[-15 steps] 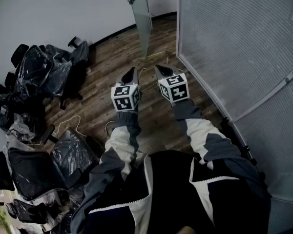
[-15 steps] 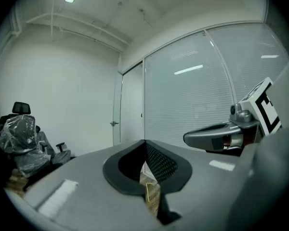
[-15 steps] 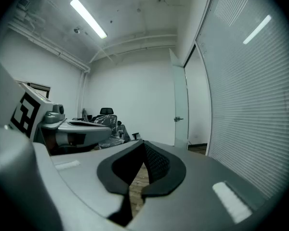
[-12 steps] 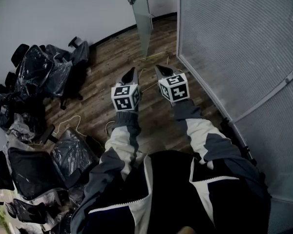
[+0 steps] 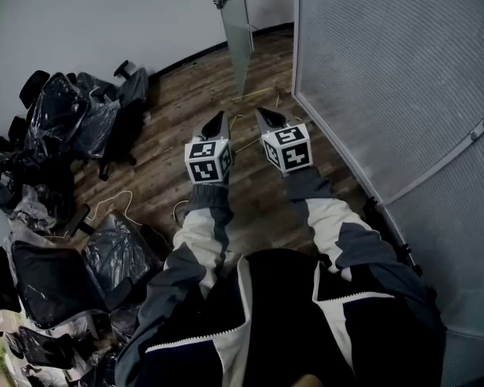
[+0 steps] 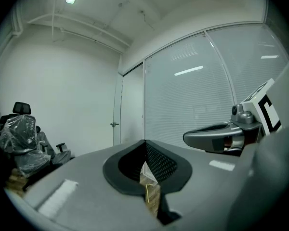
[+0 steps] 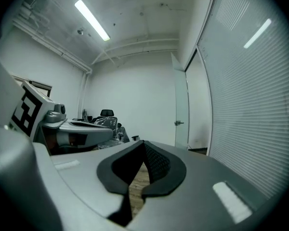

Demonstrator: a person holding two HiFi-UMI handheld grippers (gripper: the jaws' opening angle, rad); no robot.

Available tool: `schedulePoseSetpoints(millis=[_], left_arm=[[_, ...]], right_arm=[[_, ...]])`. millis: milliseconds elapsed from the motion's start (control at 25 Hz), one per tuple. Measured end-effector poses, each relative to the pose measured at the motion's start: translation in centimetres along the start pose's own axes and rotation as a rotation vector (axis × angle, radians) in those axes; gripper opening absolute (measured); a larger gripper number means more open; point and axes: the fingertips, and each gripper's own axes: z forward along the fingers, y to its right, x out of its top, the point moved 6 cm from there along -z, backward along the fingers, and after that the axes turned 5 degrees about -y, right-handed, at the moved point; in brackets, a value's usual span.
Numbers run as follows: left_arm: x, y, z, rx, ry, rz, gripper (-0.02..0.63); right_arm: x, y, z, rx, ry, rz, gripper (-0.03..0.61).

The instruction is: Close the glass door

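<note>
The glass door stands ajar at the far end of the room, with a metal handle on its left face. The same door appears ahead in the right gripper view, and the door in the left gripper view. My left gripper and right gripper are held side by side above the wood floor, well short of the door. Both point toward it. Each has its jaws together with nothing between them.
A frosted glass partition wall runs along the right. Several office chairs wrapped in plastic crowd the left side. A yellow cable lies on the wood floor near the door's foot.
</note>
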Motion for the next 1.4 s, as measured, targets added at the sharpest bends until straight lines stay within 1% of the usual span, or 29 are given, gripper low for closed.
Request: schedulePoseSetpoints(millis=[240, 520, 760, 960, 1160, 1320, 1400], left_arm=[[-0.6, 0.0, 0.1, 0.001, -0.006, -0.005, 0.000], [-0.2, 0.1, 0.0, -0.001, -0.001, 0.013, 0.000], [-0.5, -1.3, -0.4, 0.021, -0.010, 0.023, 0.000], [-1.0, -4.4, 0.4, 0.032, -0.032, 0.026, 0.000], [-0.6, -9.0, 2.3, 0.034, -0.014, 0.007, 0.000], [-0.2, -13.1, 5.3, -0.001, -0.029, 0.017, 0.000], [0.5, -15.3, 6.4, -0.023, -0.019, 0.009, 0.000]], right_arm=[[-1.1, -0.1, -0.1, 0.013, -0.012, 0.008, 0.005], [-0.8, -0.1, 0.0, 0.017, -0.015, 0.013, 0.005], [-0.6, -0.5, 0.9, 0.048, 0.004, 0.027, 0.005], [-0.2, -1.9, 4.3, 0.079, -0.005, 0.003, 0.005], [1.0, -2.4, 8.2, 0.077, -0.012, -0.004, 0.005], [2.3, -2.2, 12.9, 0.074, -0.020, 0.016, 0.005], [3.4, -2.6, 15.5, 0.064, -0.017, 0.008, 0.005]])
